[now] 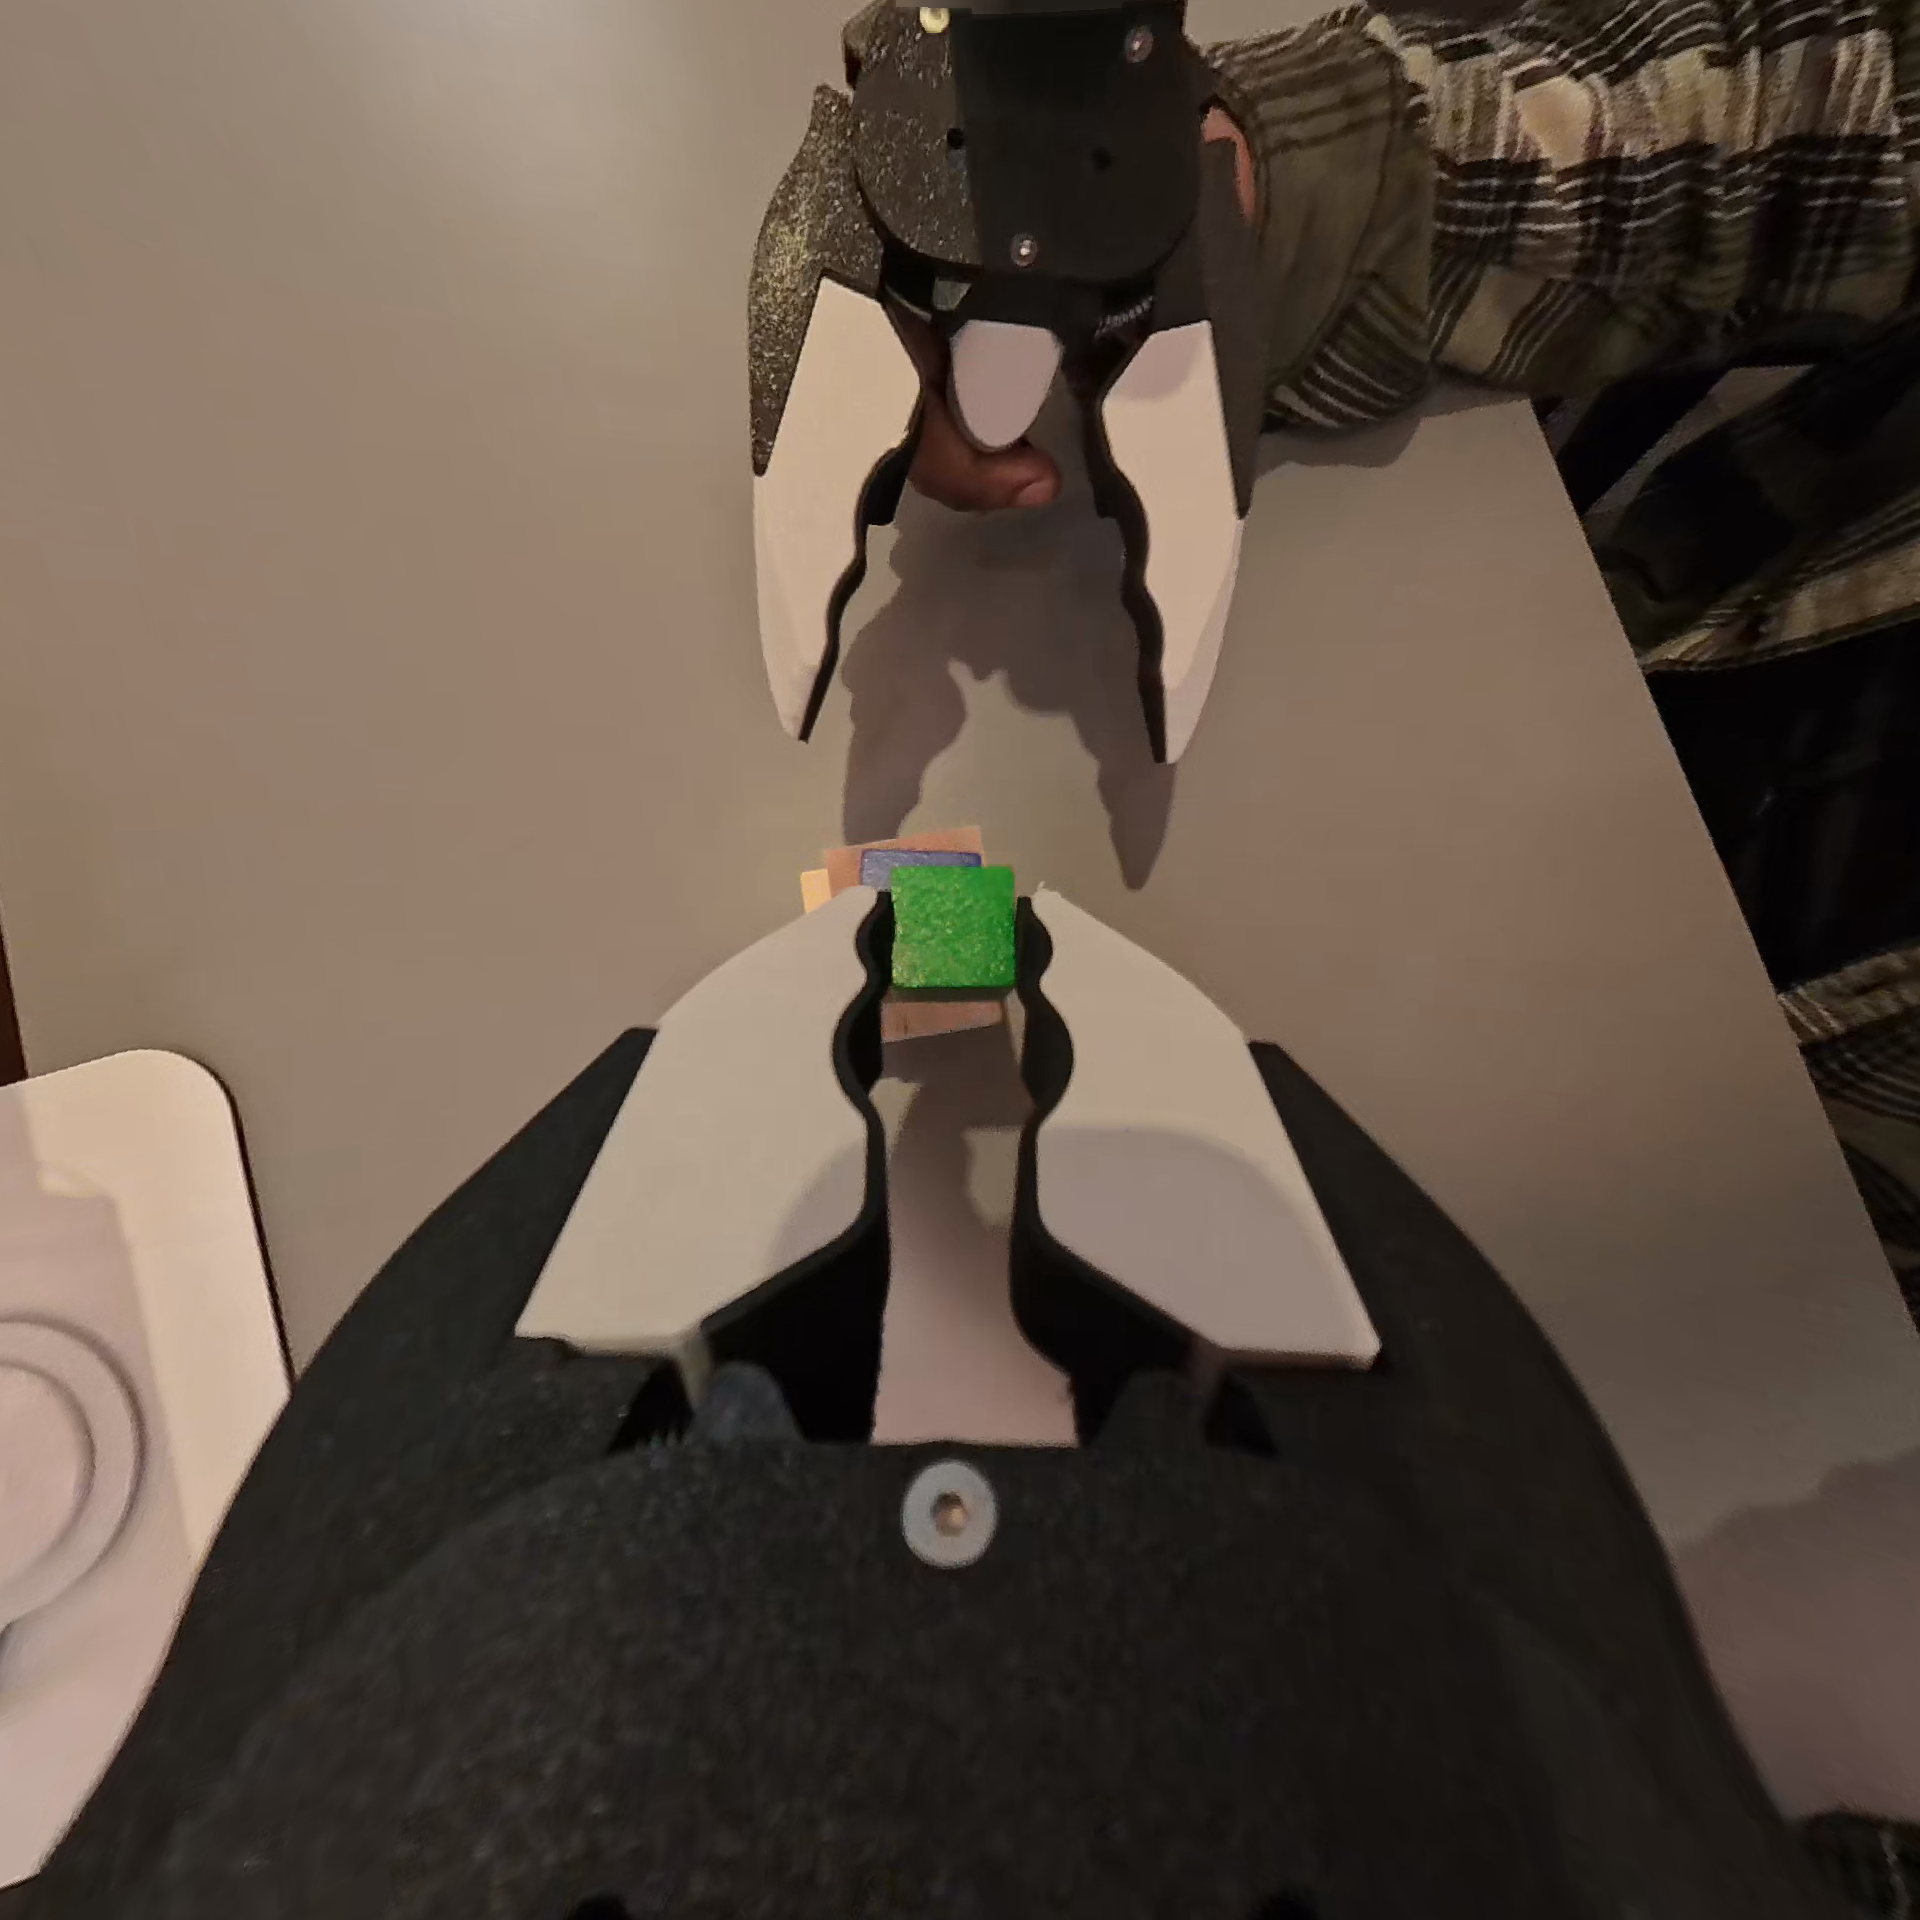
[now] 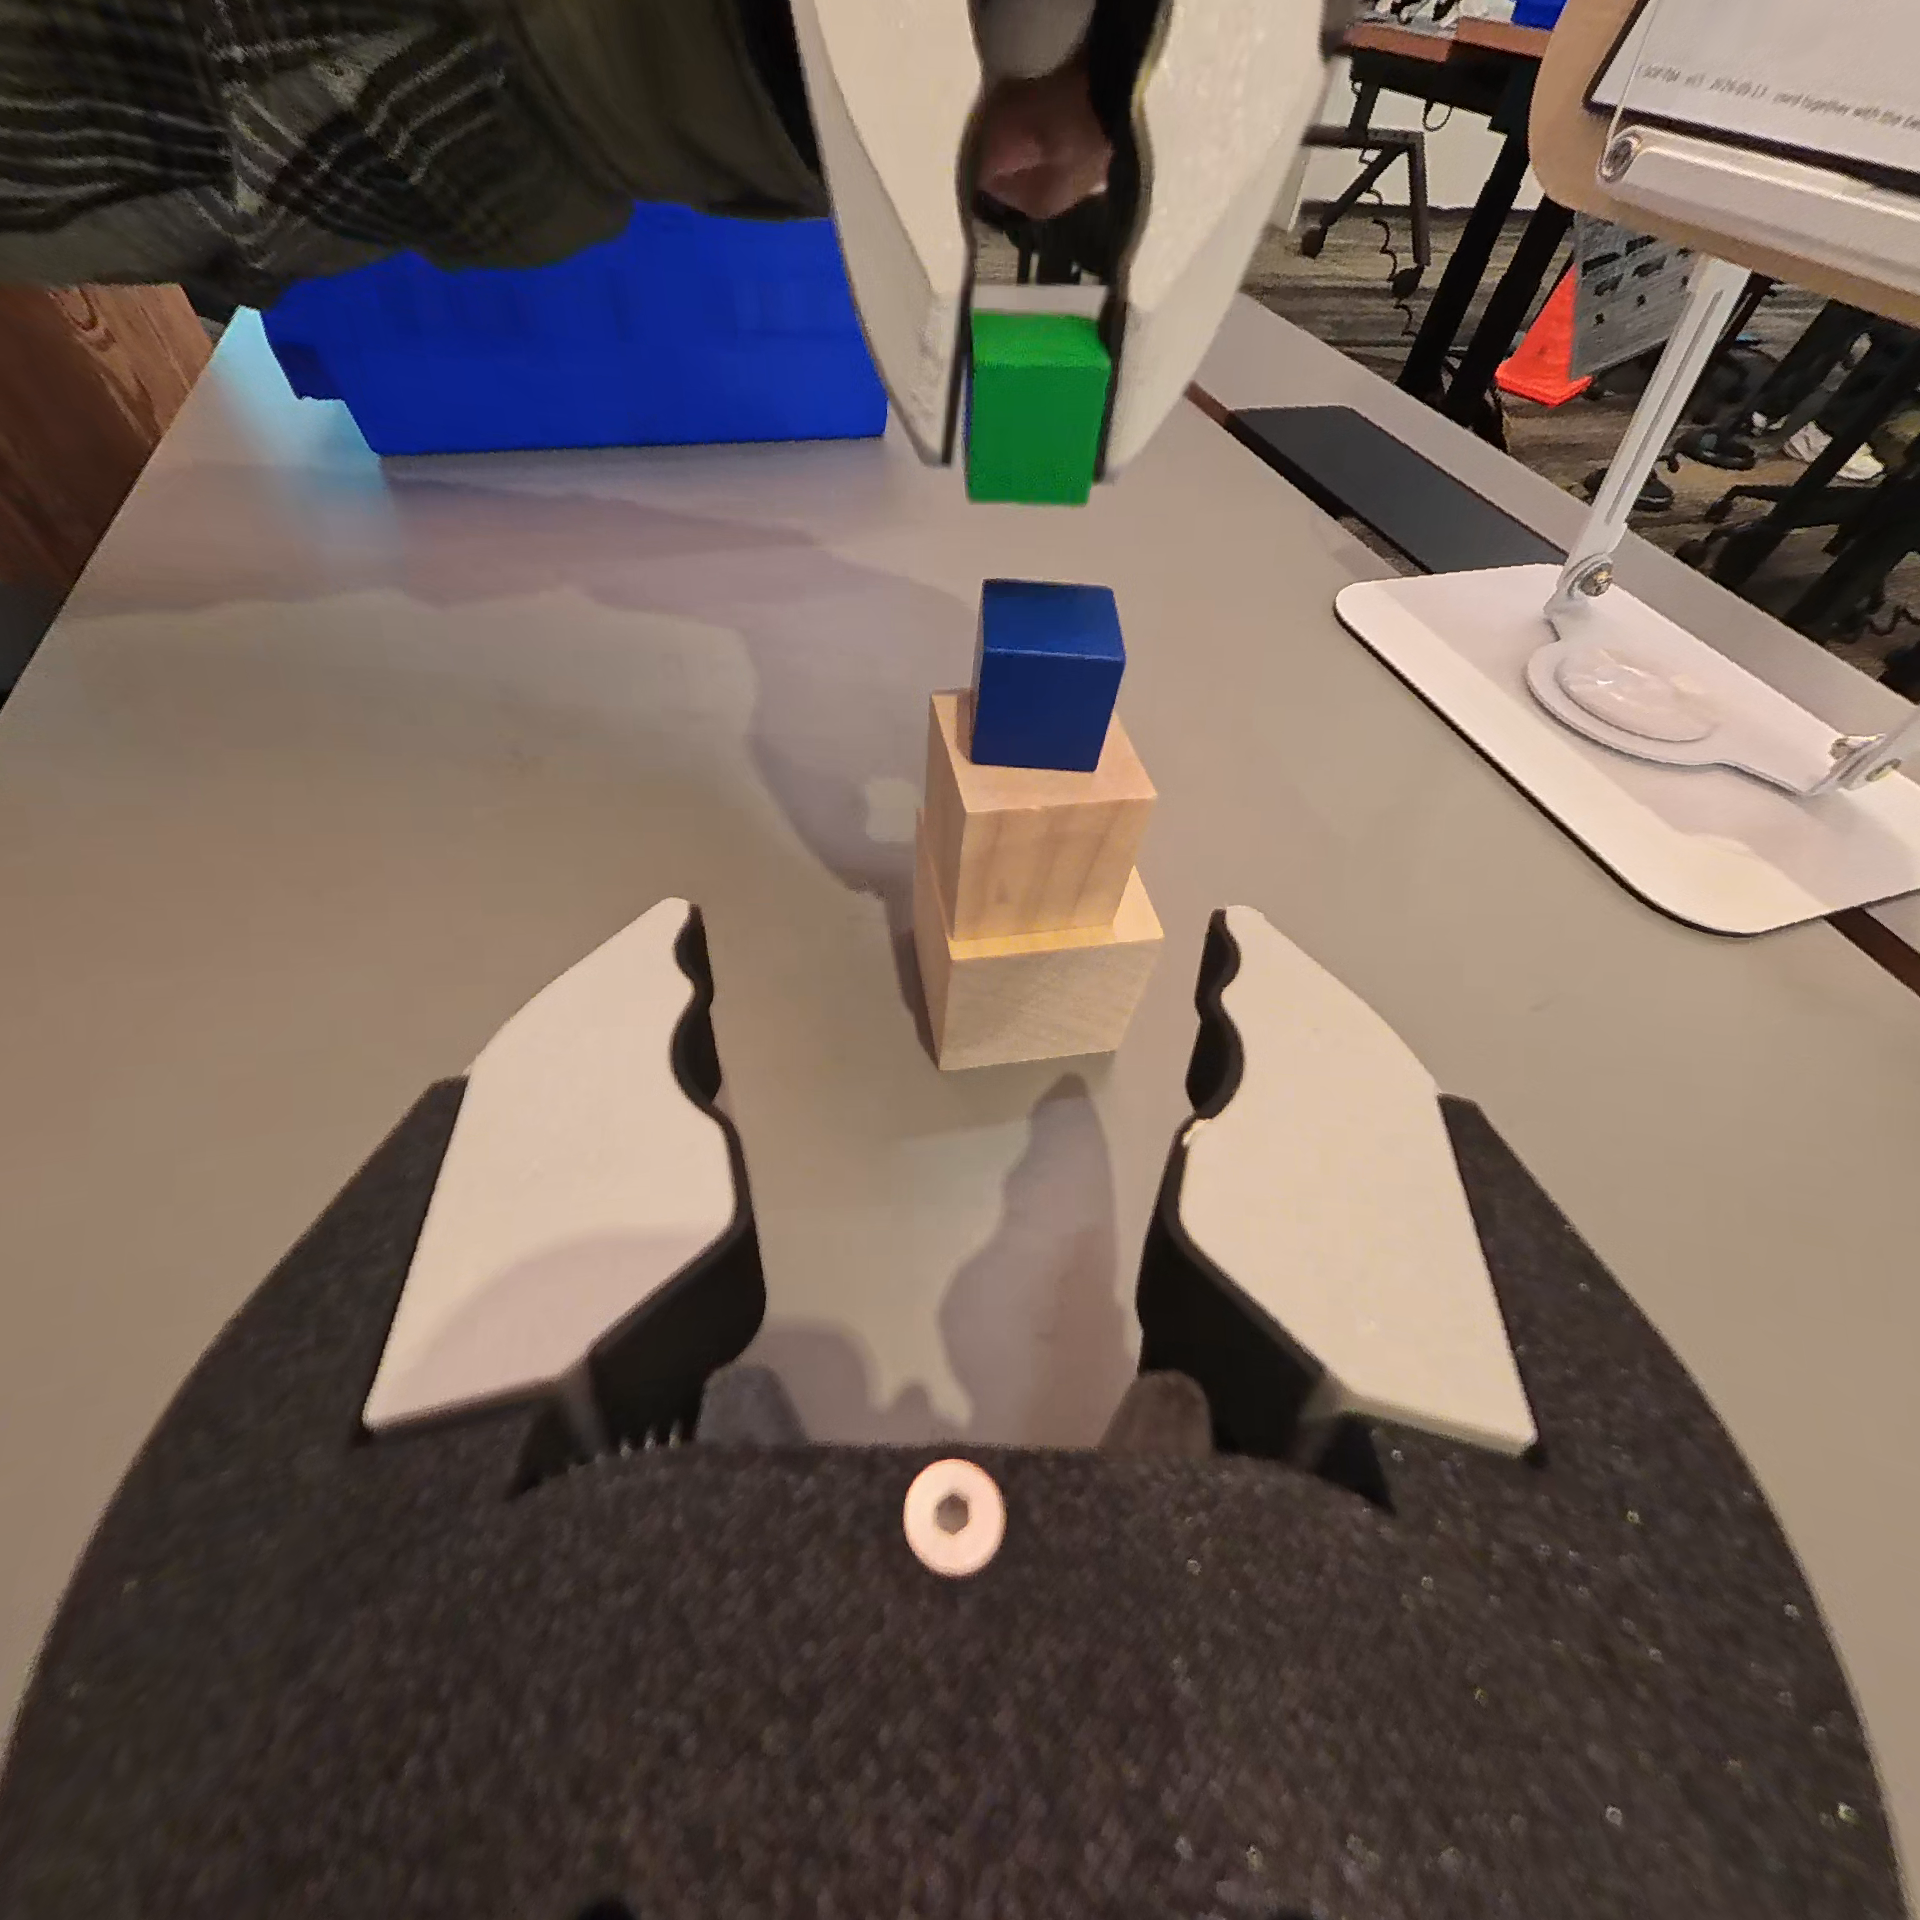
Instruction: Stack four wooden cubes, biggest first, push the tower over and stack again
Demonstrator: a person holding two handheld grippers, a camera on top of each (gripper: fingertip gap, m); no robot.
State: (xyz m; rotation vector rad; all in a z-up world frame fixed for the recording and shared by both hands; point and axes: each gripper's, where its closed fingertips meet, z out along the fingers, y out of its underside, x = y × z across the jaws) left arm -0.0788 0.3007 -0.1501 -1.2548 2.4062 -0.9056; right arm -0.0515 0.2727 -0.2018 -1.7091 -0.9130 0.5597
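A three-cube stack stands on the grey table (image 2: 416, 831): a large natural wooden cube (image 2: 1039, 997) at the bottom, a smaller natural cube (image 2: 1039, 842) on it, and a blue cube (image 2: 1044, 686) on top. My left gripper (image 1: 951, 904) is shut on a green cube (image 1: 951, 925) and holds it above the stack, apart from the blue cube (image 1: 920, 859). The right wrist view shows the green cube (image 2: 1032, 416) hanging in that gripper (image 2: 1029, 457) over the tower. My right gripper (image 2: 956, 920) is open and empty, low at the near side of the stack; the left wrist view also shows it (image 1: 984, 743).
A blue bin (image 2: 582, 343) stands at the table's far end. A white stand base (image 2: 1621, 727) sits to the right of the stack, with a black strip (image 2: 1382, 478) beyond it. The table's edge (image 1: 1714, 831) runs near a person's plaid sleeve (image 1: 1558, 208). Spacing between my two grippers at the tips: around 7 cm.
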